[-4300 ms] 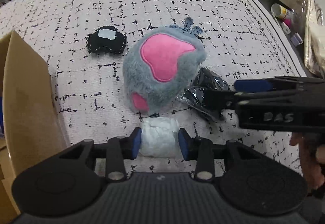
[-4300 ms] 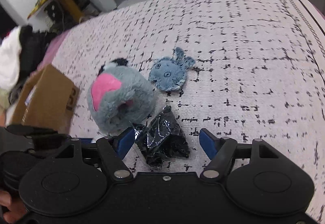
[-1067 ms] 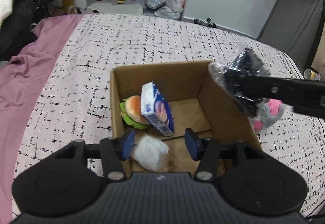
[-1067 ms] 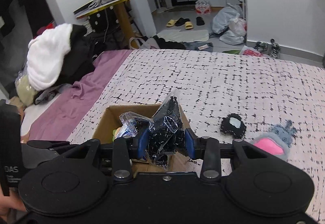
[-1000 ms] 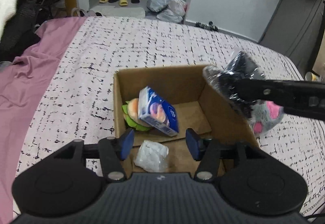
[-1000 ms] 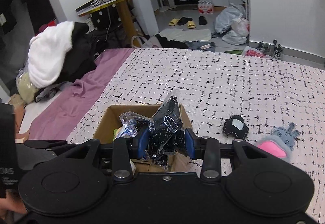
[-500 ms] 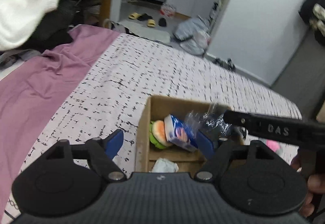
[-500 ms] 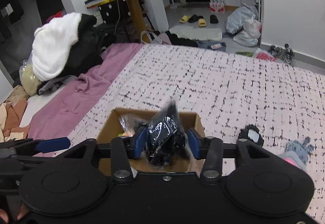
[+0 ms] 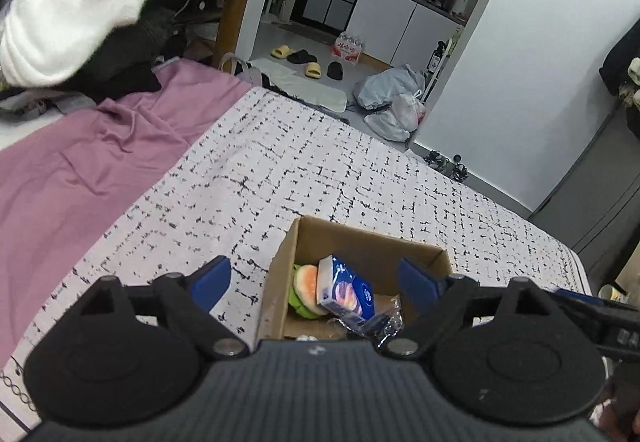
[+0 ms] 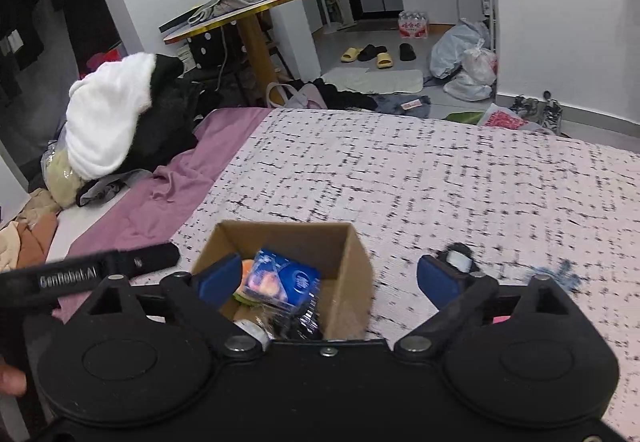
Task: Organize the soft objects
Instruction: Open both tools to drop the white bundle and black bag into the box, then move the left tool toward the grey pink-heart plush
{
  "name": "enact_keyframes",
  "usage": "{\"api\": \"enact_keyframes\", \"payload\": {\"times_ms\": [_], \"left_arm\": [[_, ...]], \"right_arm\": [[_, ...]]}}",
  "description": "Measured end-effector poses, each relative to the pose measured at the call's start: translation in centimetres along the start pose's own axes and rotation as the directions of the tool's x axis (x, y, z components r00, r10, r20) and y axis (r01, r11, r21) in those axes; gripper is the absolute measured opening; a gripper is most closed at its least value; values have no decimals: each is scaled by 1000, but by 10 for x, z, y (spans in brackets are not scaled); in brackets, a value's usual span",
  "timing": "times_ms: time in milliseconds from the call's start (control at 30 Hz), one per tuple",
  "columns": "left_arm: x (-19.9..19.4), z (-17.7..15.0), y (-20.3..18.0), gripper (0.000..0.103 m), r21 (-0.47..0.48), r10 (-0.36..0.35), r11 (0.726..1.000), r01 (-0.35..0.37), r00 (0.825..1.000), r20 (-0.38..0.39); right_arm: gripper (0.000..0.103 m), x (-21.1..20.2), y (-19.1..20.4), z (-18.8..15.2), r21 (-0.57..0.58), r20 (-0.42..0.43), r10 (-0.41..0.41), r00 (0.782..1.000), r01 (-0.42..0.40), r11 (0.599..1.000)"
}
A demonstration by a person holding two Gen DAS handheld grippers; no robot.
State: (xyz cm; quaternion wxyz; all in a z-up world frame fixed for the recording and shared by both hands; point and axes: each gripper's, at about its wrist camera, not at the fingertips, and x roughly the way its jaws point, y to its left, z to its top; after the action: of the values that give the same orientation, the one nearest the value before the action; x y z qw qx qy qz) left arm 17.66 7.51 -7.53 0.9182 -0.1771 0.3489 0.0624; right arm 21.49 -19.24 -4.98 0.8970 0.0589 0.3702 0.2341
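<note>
An open cardboard box (image 9: pixel 368 244) stands on the checked bedspread. Inside it lie a burger plush (image 9: pixel 306 282), a blue tissue pack (image 9: pixel 344 292) and a black bundle in clear plastic (image 9: pixel 386 318). My left gripper (image 9: pixel 314 278) hovers above the box's near left side, its jaws opening with nothing between the pads. My right gripper (image 10: pixel 330 278) hangs over the box (image 10: pixel 280 230), its jaws also opening and empty. Below it sit the black bundle (image 10: pixel 300 318) and a white wrapped bundle (image 10: pixel 250 326). A small black plush (image 10: pixel 458 256) and a blue plush (image 10: pixel 556 274) lie to the right.
A purple sheet (image 9: pixel 80 169) covers the bed's left part, with piled white and black clothes (image 10: pixel 116 121) beyond. A yellow-edged table (image 10: pixel 248 9), slippers and plastic bags stand on the floor behind. A finger of the left gripper (image 10: pixel 152 260) reaches in from the left.
Both grippers opened wide. The black bundle dropped out of the right gripper into the box. The left gripper let go of the white bundle, rose and rolled, so the box sits lower in view.
</note>
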Motion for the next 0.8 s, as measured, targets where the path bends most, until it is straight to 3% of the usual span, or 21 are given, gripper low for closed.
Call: {"api": "enact_keyframes", "payload": {"times_ms": [233,800], "left_arm": [[-12,1,-17,90,45,-24,999,22,999,38],[-19,-15,-78,90,178,-97,978,104,994,-49]], "right_arm": [[103,-23,-29,-15,45,11,-44,999,44,998],[103,-59,-84,-47,163,43,-106,993,97,982]]}}
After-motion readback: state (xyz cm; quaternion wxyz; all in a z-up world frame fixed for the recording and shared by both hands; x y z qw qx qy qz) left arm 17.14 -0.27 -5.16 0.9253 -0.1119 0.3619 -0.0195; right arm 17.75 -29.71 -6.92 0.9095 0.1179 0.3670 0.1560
